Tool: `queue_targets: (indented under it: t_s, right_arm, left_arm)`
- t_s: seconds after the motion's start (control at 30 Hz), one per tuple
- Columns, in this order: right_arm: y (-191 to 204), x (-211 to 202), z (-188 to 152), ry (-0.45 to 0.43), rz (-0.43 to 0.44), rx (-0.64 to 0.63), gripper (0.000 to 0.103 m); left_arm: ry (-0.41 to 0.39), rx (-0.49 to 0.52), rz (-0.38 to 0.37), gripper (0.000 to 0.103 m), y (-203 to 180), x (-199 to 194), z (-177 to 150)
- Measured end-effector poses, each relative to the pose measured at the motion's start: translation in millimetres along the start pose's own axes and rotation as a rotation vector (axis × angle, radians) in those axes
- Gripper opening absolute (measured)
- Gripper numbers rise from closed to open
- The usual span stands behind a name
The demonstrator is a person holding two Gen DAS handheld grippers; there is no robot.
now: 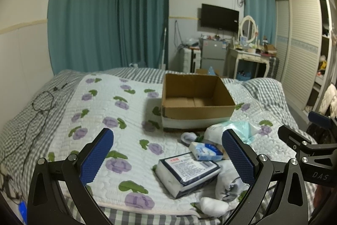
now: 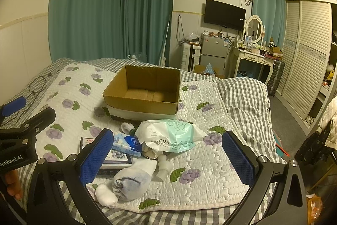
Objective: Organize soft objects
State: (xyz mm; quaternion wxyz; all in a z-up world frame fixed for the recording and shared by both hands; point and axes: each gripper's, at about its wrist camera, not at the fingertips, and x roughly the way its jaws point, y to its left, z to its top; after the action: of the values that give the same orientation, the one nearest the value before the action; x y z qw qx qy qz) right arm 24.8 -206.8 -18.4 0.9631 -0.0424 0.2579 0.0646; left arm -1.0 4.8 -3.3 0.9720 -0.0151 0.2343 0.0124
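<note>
An empty cardboard box (image 1: 198, 98) (image 2: 145, 92) stands on the flowered quilt (image 1: 118, 119) of the bed. In front of it lies a pile of soft goods: a dark blue-edged tissue pack (image 1: 187, 172) (image 2: 118, 158), a small blue tissue pack (image 1: 205, 151) (image 2: 127, 143), a white and green cotton-towel bag (image 2: 172, 135) (image 1: 238, 130), a rolled white sock (image 2: 132, 179) (image 1: 227, 180), a small white ball (image 2: 105, 196) (image 1: 212, 206) and a small white bottle (image 2: 163, 167). My left gripper (image 1: 167, 158) is open above the pile. My right gripper (image 2: 167, 158) is open above the pile, empty.
A black cable (image 1: 40, 107) lies on the checked sheet at the left. A checked pillow (image 2: 242, 96) lies at the right of the bed. Beyond the bed stand a small fridge (image 2: 212, 54), a dressing table (image 2: 252, 58) and a wardrobe (image 2: 305, 56).
</note>
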Motion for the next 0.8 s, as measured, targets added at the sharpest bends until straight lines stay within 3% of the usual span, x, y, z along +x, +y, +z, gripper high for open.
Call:
queue_targets:
  t_s: [0.8]
  right_arm:
    - [-0.1, 2.5, -2.7, 0.007, -0.001, -0.003, 0.103]
  left_arm:
    - [0.001, -0.001, -0.001, 0.103, 0.5, 0.3, -0.6]
